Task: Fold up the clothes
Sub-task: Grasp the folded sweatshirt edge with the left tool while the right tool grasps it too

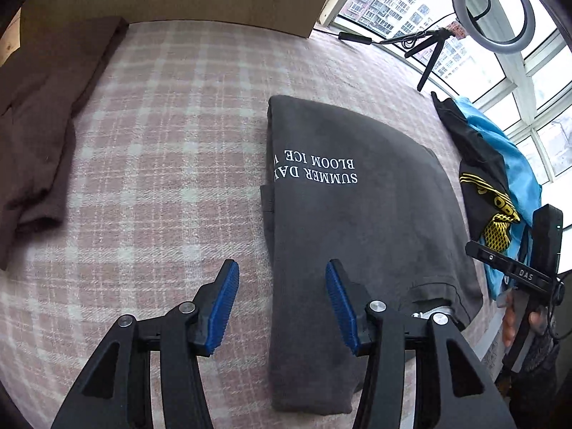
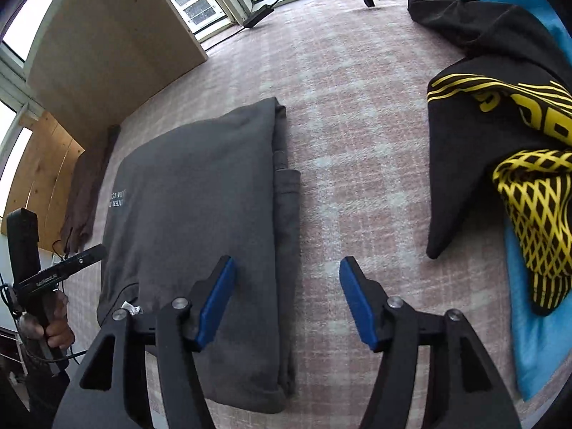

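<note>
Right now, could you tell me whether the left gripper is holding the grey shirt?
No, the left gripper is open and empty above the grey shirt.

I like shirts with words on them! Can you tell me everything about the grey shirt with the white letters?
The grey shirt is soft-looking dark cloth, folded into a long, narrow shape with both sides tucked in. It lies flat on the pink checked blanket. White letters, upside down in the left view, read "SUMMER DA", "BLOOM ICE", cut off at the fold. A sleeve hem and a small white tag show near its lower right corner. A folded flap sticks out along one edge. Both grippers are above its near end with jaws open, holding nothing.
</note>
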`<state>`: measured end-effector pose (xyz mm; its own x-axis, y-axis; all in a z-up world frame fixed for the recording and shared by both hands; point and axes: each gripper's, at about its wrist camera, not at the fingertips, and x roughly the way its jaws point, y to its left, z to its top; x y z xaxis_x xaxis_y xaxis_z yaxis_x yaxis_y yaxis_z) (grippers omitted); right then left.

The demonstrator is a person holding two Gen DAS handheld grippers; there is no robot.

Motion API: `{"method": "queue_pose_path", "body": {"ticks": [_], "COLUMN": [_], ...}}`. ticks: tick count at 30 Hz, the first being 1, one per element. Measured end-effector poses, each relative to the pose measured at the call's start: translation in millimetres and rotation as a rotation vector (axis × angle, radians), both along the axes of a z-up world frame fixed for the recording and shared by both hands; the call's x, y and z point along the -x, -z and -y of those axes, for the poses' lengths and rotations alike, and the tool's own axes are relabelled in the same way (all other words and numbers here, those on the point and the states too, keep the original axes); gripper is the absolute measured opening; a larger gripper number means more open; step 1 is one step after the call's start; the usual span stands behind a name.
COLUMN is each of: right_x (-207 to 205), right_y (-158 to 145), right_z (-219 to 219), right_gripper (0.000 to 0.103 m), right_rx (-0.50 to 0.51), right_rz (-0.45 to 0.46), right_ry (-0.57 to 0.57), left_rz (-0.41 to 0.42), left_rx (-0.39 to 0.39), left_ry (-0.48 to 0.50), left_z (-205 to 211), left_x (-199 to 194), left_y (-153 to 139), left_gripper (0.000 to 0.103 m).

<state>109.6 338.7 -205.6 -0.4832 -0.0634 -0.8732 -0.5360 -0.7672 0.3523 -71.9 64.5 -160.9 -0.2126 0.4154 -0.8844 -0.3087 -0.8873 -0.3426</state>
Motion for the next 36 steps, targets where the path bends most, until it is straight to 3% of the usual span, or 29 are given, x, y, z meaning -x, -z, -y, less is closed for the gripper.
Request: {"method": "queue_pose_path", "body": {"ticks": [7,13,16,25,29,32,34,36], "right_x": [8,8,12,23,28,23,20,18], "right_y": [5,8,9,10,10,7,5,2], "right_z": [15,28,37,43,43,45,47,49], "right_gripper": [0.063,0.082,0.086,0.1,0.101,0.1,0.094,0.085], "right_rx": [-0.076,-0.141,-0.195,-0.208,-0.203,-0.22,-0.23,-0.231], "right_rz": [0.024,-0.004,0.021,0.09,0.119,0.09,0.07,0.055], "right_ry": [-0.013,-0.055,-0.093,-0.145,-0.163,-0.174,-0.183,-0.203], "left_rz": [-0.018,-0.027,-0.048,-0.092,-0.099,-0.108,-0.119,-0.138], "left_rx": [0.122,0.15,0.164,0.19,0.197,0.196,0.197,0.221], "left_ry": [0.025,0.002,-0.007,-0.024,-0.016,-0.006,0.015,0.031], "left_z": [-27,-36,-40,-46,-48,-50,-54,-60], "left_x": [-3,-4,-6,-16,-16,-17,-18,-19], "left_y": [7,10,11,16,17,17,15,15], "left_gripper": [0.048,0.051,0.053,0.055,0.055,0.048,0.037,0.035]}}
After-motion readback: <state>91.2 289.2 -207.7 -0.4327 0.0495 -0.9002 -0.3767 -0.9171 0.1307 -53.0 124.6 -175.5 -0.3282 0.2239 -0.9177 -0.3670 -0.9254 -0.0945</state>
